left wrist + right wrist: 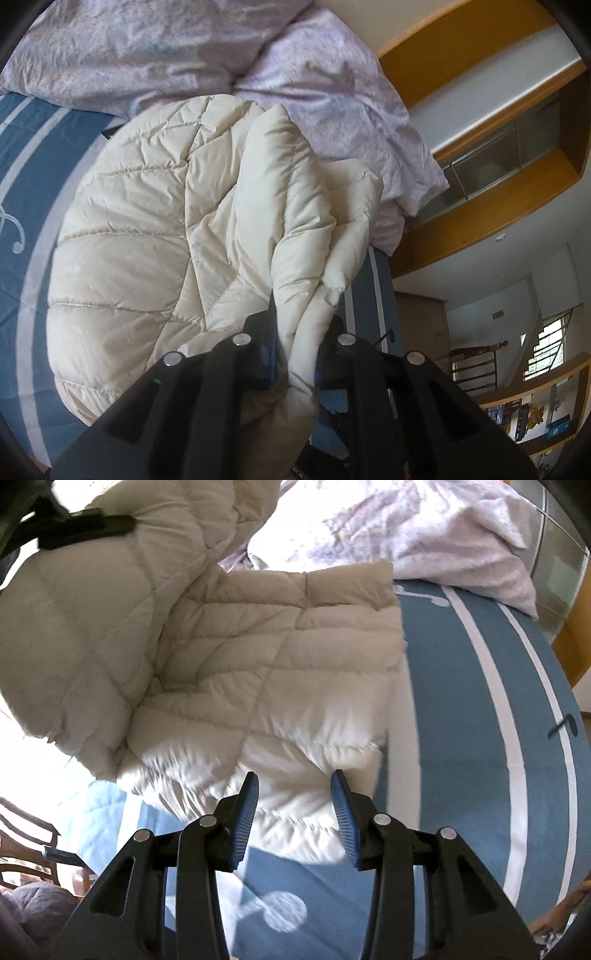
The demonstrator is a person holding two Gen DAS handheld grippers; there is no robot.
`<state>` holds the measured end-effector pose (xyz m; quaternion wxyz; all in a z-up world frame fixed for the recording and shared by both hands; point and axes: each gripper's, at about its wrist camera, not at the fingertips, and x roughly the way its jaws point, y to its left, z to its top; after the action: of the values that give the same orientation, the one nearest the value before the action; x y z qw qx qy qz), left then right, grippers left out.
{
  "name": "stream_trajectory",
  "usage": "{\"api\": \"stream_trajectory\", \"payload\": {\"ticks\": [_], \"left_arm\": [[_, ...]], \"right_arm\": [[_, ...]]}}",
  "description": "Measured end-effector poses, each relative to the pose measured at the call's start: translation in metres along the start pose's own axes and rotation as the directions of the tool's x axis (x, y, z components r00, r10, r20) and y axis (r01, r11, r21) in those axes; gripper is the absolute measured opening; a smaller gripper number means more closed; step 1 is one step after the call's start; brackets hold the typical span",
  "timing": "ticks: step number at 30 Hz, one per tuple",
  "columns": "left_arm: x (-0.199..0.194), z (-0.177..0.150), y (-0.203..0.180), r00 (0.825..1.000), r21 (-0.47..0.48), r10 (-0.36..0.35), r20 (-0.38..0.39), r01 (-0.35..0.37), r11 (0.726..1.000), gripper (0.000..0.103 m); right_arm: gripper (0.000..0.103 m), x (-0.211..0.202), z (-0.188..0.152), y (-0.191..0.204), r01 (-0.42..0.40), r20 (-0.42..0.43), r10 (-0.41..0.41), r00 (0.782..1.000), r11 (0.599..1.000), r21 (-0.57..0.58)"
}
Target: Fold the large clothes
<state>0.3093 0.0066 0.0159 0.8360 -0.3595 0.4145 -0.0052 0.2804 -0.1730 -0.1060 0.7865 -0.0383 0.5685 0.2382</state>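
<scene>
**Cream puffer jacket mid-fold, left side pinched, right side free**

Cream quilted puffer jacket spread on blue bedsheet with pale stripes, near rumpled lilac duvet at head of bed. One portion lifted off the bed, seen top left in the right wrist view; rest lying flat.

Left gripper: jaws narrow, clamped on a bunched fold of the jacket, fabric squeezed between the pads and bulging above and below. Same gripper visible as a black shape at upper left of right wrist view, holding the raised part up.

Right gripper: jaws partly apart, blue ribbed pads with nothing between them, hanging above the jacket's near edge and not touching it.

Handling, as judgement:
- Light for its bulk, soft, no stiffness; sags from any single grip point.
- Padding compresses and springs back, so folds likely to puff open unless pressed flat.
- Shell looks smooth, probably slippery; shallow pinch may slide out.
- Not fragile.

Where to grip, as judgement:
- Hem or side edge, at a stitched quilt seam, where the fill is thinner.
- Deep bite, several layers between pads.
- Free near corner under right gripper looks the obvious second hold, to carry the edge across evenly.
</scene>
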Motion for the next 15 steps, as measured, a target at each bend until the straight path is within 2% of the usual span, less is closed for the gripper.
{"api": "stream_trajectory", "payload": {"ticks": [6,15], "left_arm": [[0.023,-0.009,-0.012,0.999,0.012,0.006,-0.041,-0.006,1.000,0.014],[0.040,-0.016,-0.022,0.997,0.027,0.002,-0.081,0.000,1.000,0.015]], "right_arm": [[0.043,-0.004,-0.020,-0.006,0.003,-0.008,-0.002,1.000,0.999,0.035],[0.042,0.004,-0.025,-0.017,-0.003,-0.027,0.006,1.000,0.997,0.080]]}}
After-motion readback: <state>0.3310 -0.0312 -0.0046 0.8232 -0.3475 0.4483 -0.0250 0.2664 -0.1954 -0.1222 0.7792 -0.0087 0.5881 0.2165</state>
